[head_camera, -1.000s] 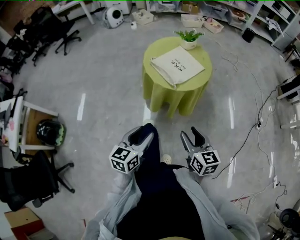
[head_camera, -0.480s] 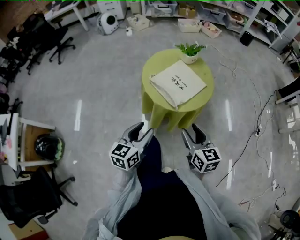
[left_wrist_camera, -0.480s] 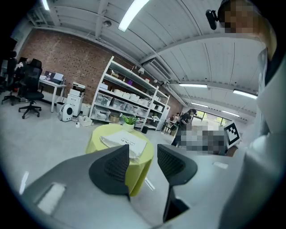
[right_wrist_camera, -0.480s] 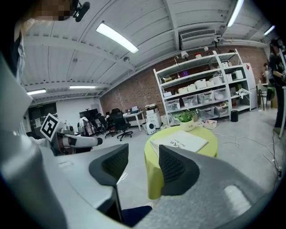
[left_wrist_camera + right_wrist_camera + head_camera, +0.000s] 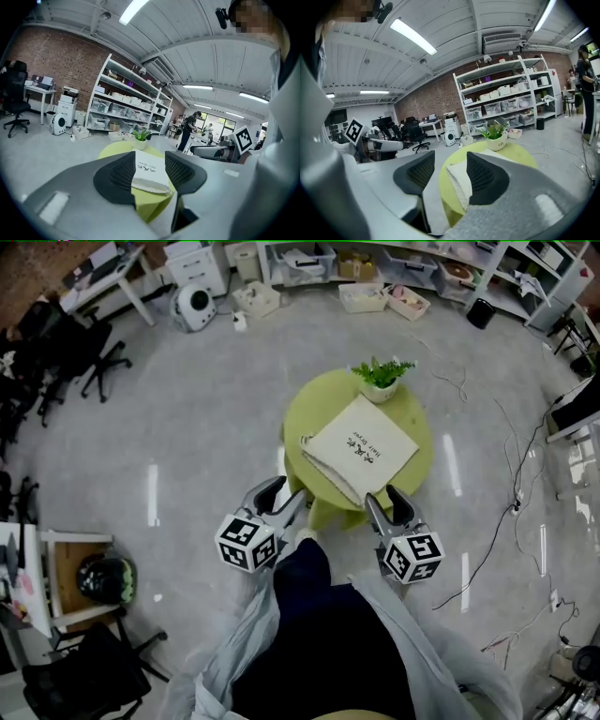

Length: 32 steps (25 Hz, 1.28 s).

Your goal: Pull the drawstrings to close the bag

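Open-plan lab or workshop space, industrial in build.

A red brick wall (image 5: 51, 61) backs tall white metal shelving racks (image 5: 506, 101) loaded with plastic storage bins. Black swivel office chairs (image 5: 80, 351) and a white desk (image 5: 40, 90) stand at the edge of a polished grey concrete floor (image 5: 206, 446), where loose black cables (image 5: 517, 505) trail. Long fluorescent strip lights (image 5: 412, 36) and a ceiling-hung air-conditioning unit (image 5: 502, 38) sit under a white ribbed roof. A small round table draped in lime-green cloth (image 5: 314, 418) occupies the open middle.

The cloth bag (image 5: 361, 448) on the round table (image 5: 319, 413) carries a couple of short lines of dark print, too small and blurred to read. No other lettering is legible.
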{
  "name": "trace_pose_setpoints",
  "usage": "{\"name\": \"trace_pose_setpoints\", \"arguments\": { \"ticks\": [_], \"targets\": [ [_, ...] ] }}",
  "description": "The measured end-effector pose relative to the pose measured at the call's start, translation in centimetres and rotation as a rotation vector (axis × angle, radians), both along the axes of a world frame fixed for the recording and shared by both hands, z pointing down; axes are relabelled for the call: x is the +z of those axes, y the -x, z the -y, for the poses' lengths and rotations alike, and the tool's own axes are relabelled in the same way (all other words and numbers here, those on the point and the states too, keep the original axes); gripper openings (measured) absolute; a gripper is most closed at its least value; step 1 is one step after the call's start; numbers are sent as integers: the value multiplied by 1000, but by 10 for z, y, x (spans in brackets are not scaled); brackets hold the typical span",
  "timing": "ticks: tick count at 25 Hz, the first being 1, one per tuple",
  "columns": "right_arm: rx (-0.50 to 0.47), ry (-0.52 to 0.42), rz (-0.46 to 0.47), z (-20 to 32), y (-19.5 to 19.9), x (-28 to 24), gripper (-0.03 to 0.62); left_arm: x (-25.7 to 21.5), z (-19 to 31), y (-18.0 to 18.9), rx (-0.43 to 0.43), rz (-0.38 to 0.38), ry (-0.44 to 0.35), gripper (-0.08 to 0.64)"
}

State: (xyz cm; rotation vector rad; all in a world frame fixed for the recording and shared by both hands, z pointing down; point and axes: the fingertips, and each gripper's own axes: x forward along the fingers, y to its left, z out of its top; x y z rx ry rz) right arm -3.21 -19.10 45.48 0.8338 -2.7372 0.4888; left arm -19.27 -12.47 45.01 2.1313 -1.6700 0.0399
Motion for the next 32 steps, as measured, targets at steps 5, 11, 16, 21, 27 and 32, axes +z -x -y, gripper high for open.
{"name": "trace_pose_setpoints", "arguments": {
  "ticks": [5, 11, 16, 21, 27, 32],
  "targets": [
    [55, 7, 4, 33, 29, 1, 209, 1, 38, 35, 58, 11, 14, 193],
    [104, 20, -16, 49, 43, 13, 209, 17, 71, 60, 145, 35, 51, 193],
    [109, 85, -35, 47, 31, 31, 209, 35, 91, 62, 257, 90, 96, 193],
    [101, 152, -53, 45, 15, 50, 209, 53, 102, 51, 426, 192, 119, 193],
    [17, 198, -137, 34, -2, 78, 209, 74, 111, 40, 605, 390, 167, 193],
    [-49, 248, -175, 24, -11, 104, 201, 101, 118, 41, 764, 610, 273, 199]
  ]
}}
